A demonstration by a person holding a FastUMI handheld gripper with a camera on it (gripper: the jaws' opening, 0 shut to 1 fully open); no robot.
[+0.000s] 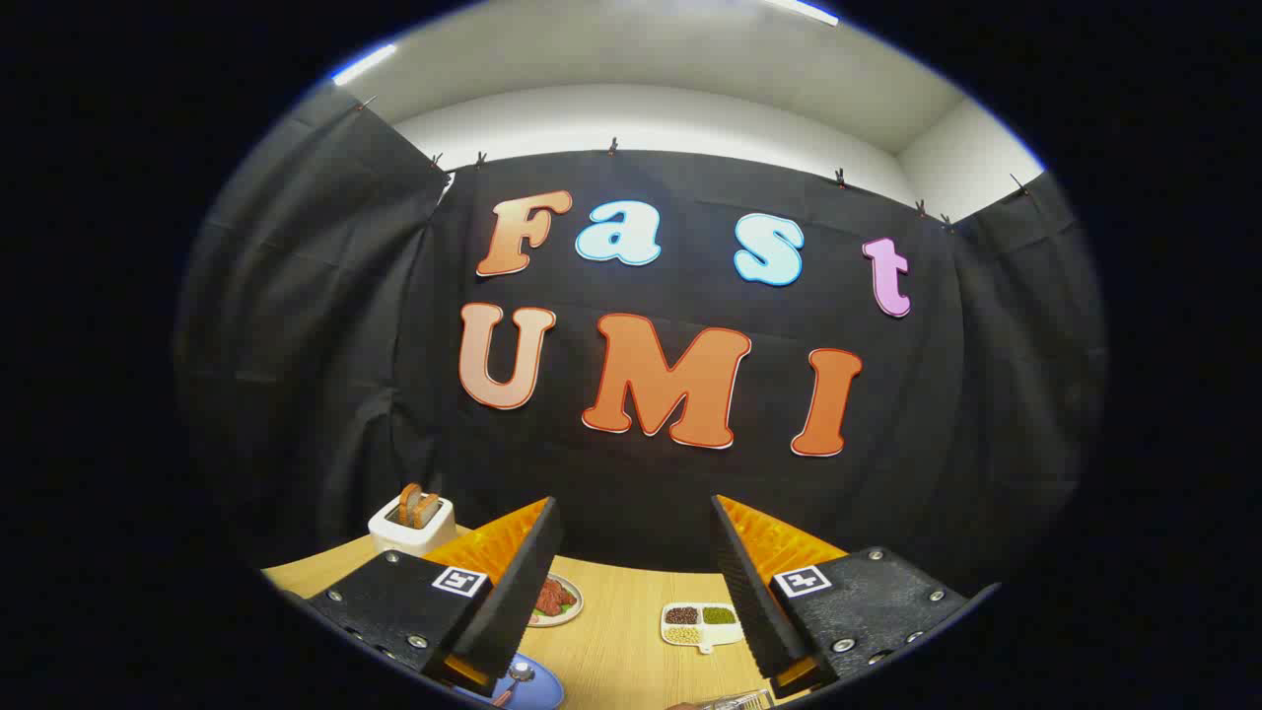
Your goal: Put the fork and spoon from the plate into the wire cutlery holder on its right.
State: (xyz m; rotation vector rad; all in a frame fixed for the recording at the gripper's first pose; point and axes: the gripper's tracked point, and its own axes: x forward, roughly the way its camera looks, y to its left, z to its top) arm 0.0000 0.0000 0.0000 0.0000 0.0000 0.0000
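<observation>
Spoon (515,680) lies on a blue plate (540,688), low and near, just inside the left finger of the gripper (636,552), which is spread wide and holds nothing. The wire cutlery holder (735,701) sits to the right of the plate on the wooden bench (621,641). Farther off are a toaster (412,523), a meat dish (555,600) and a divided tray (702,623). The fork cannot be made out.

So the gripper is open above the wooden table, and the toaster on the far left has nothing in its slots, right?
Not quite. The gripper is open above the wooden table, and the white toaster is at the far left, but its slots are not bare: brown slices of bread stick up out of them. The gripper view shows this, just beyond the left finger.
</observation>
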